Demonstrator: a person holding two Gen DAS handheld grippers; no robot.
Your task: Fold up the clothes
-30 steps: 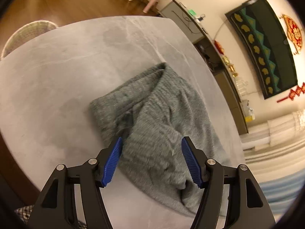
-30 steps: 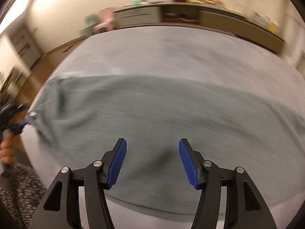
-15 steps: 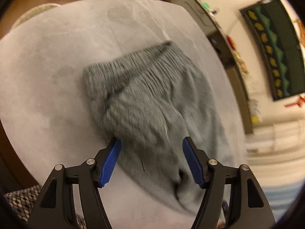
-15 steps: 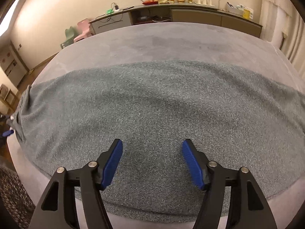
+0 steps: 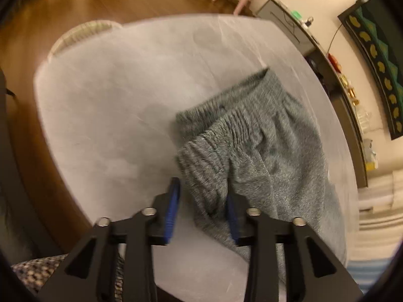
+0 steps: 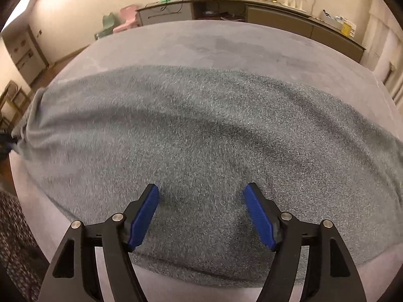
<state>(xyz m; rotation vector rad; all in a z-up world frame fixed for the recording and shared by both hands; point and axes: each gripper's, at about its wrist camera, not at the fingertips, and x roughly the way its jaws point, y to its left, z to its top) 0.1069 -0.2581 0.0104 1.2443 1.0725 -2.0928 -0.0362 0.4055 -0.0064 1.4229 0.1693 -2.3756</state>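
Grey desk (image 5: 105, 115) carried the knit trousers (image 5: 264, 156). Your left claw (image 5: 201, 211) was closing around the waistband corner; your right claw (image 6: 201, 214) hovered apart at six o'clock. Pinch both layers squarely.

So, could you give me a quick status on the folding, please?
Left gripper closing around waistband corner of grey trousers. Right gripper open above the cloth. Table unobstructed.
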